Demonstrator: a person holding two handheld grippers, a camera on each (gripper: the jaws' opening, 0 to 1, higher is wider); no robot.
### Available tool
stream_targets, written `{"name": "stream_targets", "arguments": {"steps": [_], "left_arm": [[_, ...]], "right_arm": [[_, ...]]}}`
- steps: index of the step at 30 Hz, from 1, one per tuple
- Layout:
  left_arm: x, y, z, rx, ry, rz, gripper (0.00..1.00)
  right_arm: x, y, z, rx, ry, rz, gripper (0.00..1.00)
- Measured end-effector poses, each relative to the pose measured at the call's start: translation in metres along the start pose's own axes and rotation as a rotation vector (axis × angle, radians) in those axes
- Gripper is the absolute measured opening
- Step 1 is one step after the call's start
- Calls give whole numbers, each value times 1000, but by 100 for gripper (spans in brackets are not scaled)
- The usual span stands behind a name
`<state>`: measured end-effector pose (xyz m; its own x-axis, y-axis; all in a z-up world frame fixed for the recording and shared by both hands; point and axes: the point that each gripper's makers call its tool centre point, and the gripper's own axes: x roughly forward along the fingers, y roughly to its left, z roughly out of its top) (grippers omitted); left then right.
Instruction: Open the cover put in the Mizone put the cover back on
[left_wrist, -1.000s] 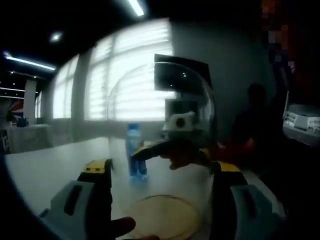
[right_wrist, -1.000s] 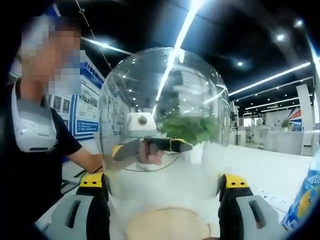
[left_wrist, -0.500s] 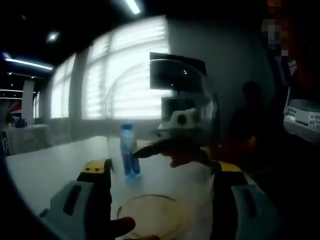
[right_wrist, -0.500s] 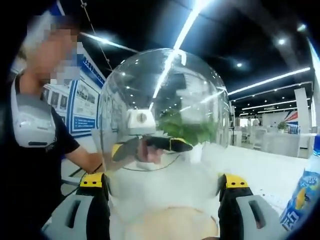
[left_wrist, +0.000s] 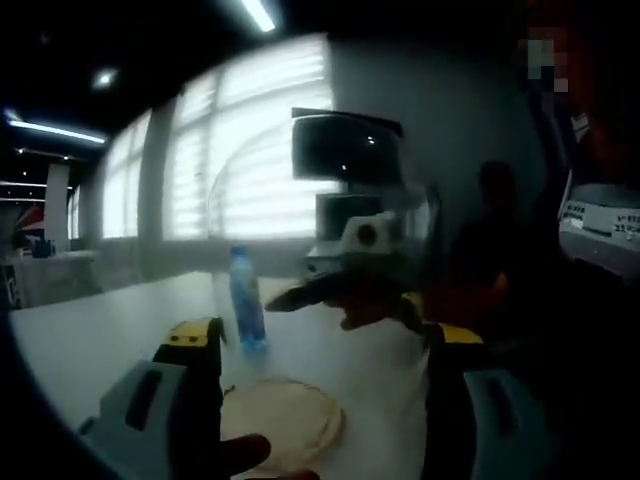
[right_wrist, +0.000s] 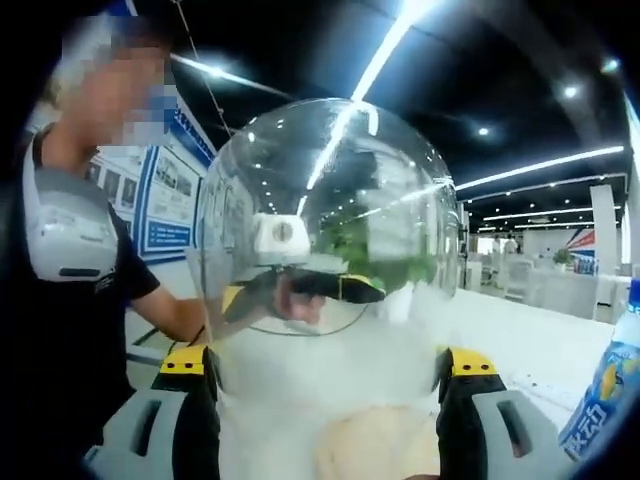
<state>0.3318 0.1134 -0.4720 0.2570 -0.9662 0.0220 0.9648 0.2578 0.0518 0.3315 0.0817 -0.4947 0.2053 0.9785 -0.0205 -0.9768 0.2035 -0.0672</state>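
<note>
gripping clear glass dome (right_wrist: 330, 230), round wooden base (left_wrist: 280, 435) below

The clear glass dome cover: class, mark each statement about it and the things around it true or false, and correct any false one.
1. The clear glass dome cover is held between both grippers. True: the right gripper and left gripper each have it between their jaws.
2. The round wooden base lies on the white table. True.
3. The blue-labelled Mizone bottle lies on its side. False: it stands upright.
4. The bottle is already on the base. False: it stands on the table behind it.
5. The dome is opaque. False: the opposite gripper shows through it.
</note>
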Motion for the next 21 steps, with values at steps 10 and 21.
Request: {"name": "stream_targets", "arguments": {"steps": [10, 21], "left_arm": [[-6, -29, -10, -13, 36, 11, 71], [-12, -53, -13, -27, 34, 24, 71]], "right_arm": [[-7, 28, -7, -11, 30, 4, 84], [-13, 53, -9, -9, 36, 13, 84]]}}
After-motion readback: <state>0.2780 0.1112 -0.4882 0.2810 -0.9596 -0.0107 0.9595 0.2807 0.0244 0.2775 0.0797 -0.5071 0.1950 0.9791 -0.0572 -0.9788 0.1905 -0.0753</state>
